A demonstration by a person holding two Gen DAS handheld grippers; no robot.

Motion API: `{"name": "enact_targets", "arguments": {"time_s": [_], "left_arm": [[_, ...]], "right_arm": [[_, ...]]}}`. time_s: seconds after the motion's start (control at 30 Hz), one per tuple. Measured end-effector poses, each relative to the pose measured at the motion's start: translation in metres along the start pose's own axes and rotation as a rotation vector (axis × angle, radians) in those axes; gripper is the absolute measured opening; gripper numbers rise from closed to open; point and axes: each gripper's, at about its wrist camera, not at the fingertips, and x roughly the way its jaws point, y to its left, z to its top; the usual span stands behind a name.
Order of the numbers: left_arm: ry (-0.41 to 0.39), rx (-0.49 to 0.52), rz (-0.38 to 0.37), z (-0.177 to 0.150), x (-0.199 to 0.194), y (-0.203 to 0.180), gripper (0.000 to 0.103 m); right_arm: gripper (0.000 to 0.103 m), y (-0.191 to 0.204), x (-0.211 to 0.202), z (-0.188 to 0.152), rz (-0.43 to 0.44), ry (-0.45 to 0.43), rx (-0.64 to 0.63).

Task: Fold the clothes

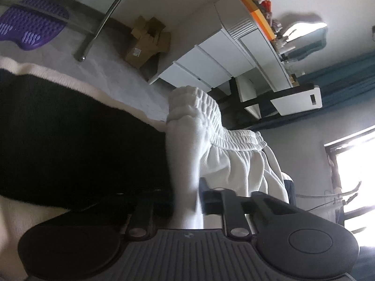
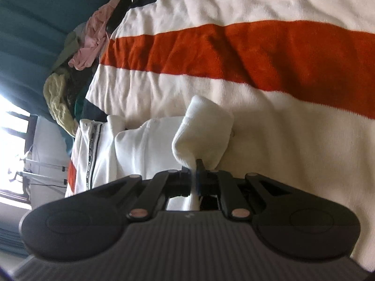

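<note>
Pinching white trousers (image 1: 225, 140), both grippers, left (image 1: 187, 201) and right (image 2: 195, 175), have jaws clamped on cloth above the blanket (image 2: 257, 89).

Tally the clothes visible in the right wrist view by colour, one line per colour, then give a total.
White: 1, the white garment pinched in the right gripper
Pink: 1, the pink garment in the pile at the blanket's far edge
Pale yellow-green: 1, the knitted piece in that pile
Total: 3; darker items in the pile are too unclear to count.
</note>
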Motion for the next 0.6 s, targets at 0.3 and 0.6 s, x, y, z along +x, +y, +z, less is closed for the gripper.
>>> {"name": "enact_targets", "arguments": {"time_s": [0.3,0.6], "left_arm": [[-0.084,0.07,-0.144,0.005,-0.033,-0.01,0.01],[-0.206,0.103,-0.279,0.011,-0.065,-0.052,0.01]], "right_arm": [[0.006,0.009,-0.059,-0.001,0.137,-0.138,-0.014],[0.006,0.089,-0.038,0.007,0.17,-0.247,-0.123]]}}
